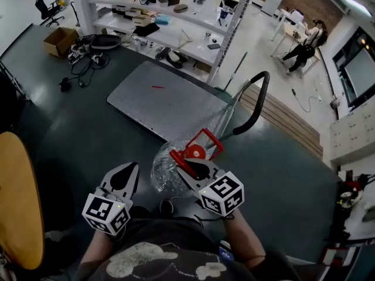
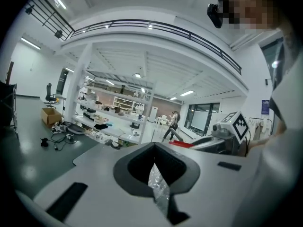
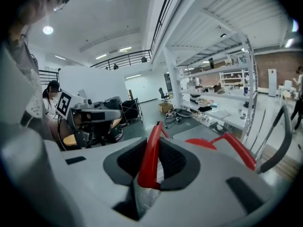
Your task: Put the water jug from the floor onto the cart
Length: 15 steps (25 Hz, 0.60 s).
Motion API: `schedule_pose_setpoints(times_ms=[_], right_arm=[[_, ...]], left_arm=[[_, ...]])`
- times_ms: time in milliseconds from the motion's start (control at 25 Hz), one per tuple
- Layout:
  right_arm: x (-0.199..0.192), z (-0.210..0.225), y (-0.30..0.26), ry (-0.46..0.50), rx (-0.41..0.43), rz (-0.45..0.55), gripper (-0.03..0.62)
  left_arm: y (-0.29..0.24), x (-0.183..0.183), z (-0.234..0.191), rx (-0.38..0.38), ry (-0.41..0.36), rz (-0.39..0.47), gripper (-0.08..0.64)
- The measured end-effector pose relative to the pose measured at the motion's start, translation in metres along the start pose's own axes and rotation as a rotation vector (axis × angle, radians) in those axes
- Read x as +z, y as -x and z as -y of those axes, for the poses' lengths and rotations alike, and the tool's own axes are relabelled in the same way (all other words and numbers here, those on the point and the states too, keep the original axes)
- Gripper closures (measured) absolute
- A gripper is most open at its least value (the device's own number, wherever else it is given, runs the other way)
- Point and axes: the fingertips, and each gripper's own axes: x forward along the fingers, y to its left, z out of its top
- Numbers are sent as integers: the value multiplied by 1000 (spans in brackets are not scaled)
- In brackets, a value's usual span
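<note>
**Water jug in my right gripper, just short of the cart**

Water jug (image 1: 166, 170), clear and crinkled, sits tilted. Its long axis runs from the body close to me up to the red cap (image 1: 196, 153), which points away towards the cart's black handle (image 1: 258, 101). I cannot tell whether its bottom is clear of the dark floor (image 1: 76, 133).

Ahead lies the cart's grey platform (image 1: 170, 107), bare but for a small red mark (image 1: 158, 87). Its near corner is just beyond the jug. Behind it stand white shelves (image 1: 176, 16), with cables (image 1: 88, 57) and a cardboard box (image 1: 58, 40) to the left. A yellow round top (image 1: 17, 198) is at my left side.

My right gripper (image 1: 183, 161) is clamped on the jug's red handle (image 3: 150, 150), and the jug's body hangs beneath its jaws. My left gripper (image 1: 130, 168) is just beside the jug on its left, jaws drawn together with nothing in them.
</note>
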Motion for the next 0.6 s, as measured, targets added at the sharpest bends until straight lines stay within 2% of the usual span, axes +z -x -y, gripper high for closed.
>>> schedule_pose_setpoints(times_ms=[120,320,440,600], right_arm=[[-2,22,-13,-11,-9,-22,523],[3,53,-44,-68,-43,-51,523],[12,72,-65,-110,-79,-51,523],[26,98,-100,-149,-126,-56,523]], left_arm=[[-16,3,-10,10,18,-7,552],[-50,8,-45,-23,16,-50,552],[-84,11,-72,-76,22,-83,552],[-132,23,-101,-174,-8,-126,552]])
